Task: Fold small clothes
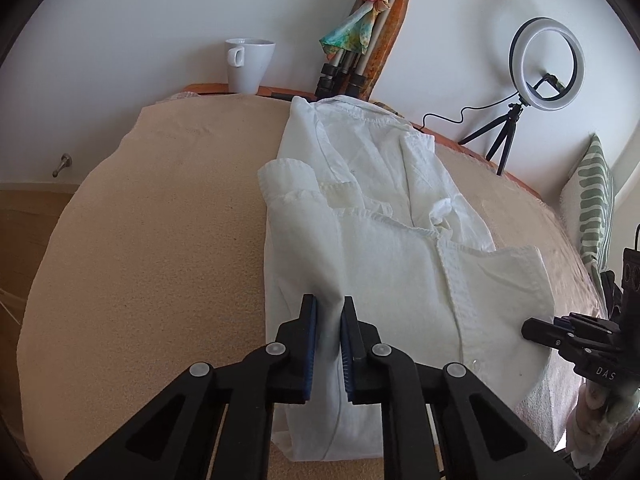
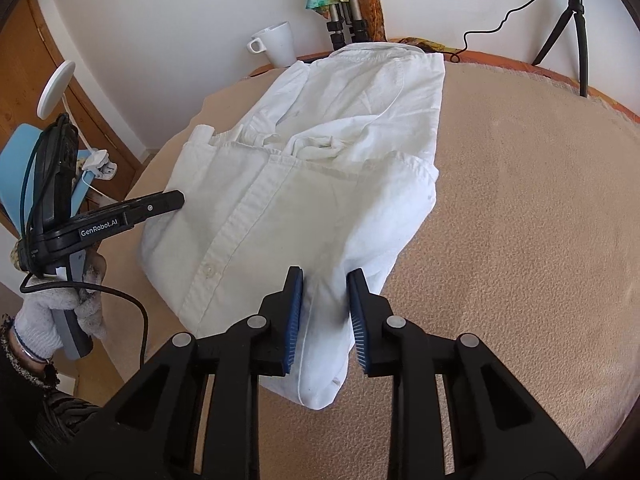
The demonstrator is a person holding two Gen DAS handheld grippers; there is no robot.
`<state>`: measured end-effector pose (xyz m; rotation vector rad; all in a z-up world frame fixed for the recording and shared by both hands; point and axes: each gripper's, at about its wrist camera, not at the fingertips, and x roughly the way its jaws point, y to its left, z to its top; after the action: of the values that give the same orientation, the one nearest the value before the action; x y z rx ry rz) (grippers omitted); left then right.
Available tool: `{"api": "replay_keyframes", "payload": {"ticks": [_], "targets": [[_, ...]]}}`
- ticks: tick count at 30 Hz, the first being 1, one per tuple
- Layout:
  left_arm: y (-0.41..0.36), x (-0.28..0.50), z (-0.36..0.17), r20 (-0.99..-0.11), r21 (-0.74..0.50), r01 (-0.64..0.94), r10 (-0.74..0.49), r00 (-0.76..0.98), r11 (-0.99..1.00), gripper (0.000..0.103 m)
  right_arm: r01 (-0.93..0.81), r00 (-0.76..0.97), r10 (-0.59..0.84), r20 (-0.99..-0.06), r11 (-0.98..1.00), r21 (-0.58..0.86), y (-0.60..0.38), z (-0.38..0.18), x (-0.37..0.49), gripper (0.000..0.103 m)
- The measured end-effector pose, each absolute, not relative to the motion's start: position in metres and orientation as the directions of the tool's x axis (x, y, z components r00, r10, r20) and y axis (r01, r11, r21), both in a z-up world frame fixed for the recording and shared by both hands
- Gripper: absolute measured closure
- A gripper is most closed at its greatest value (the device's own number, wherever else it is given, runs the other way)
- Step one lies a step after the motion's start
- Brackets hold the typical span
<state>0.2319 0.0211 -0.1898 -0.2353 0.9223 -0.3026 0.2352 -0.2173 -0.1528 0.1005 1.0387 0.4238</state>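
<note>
1. The white shirt (image 1: 384,216) lies partly folded on the beige cloth (image 1: 160,240), collar end toward the mug (image 1: 249,65).
2. The left gripper (image 1: 329,312) pinches the shirt's near hem, at the corner farthest from the mug.
3. The right gripper (image 2: 326,286) clamps the neighbouring hem corner.
4. A gloved hand (image 2: 56,316) holds the left tool.

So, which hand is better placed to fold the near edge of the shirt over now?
Neither alone: left tongs and right tongs each pinch a near corner of the shirt.
</note>
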Motion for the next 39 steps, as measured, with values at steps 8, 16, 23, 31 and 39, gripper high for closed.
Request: {"api": "replay_keyframes", "payload": {"ticks": [8, 16, 23, 31, 39], "targets": [[0.048, 0.225, -0.183, -0.536, -0.634, 0.299, -0.684, 0.496, 0.713, 0.101, -0.415, 0.349, 0.793, -0.499, 0.609, 0.676, -0.251, -0.142, 0.233, 0.090], [0.061, 0.254, -0.215, -0.678, -0.555, 0.135, -0.541, 0.497, 0.820, 0.064, -0.122, 0.255, 0.783, -0.567, 0.608, 0.785, -0.280, -0.213, 0.278, 0.080], [0.051, 0.256, -0.206, -0.670, -0.504, 0.184, -0.517, 0.533, 0.844, 0.080, -0.187, 0.361, 0.656, -0.663, 0.748, 0.637, -0.270, -0.176, 0.283, 0.072], [0.048, 0.263, -0.199, -0.688, -0.433, 0.165, -0.443, 0.575, 0.886, 0.064, -0.100, 0.429, 0.484, -0.762, 0.864, 0.493, -0.280, -0.180, 0.291, 0.080], [0.036, 0.271, -0.214, -0.700, -0.507, 0.180, -0.524, 0.485, 0.843, 0.091, -0.138, 0.419, 0.532, -0.736, 0.838, 0.528, -0.276, -0.162, 0.282, 0.052]]}}
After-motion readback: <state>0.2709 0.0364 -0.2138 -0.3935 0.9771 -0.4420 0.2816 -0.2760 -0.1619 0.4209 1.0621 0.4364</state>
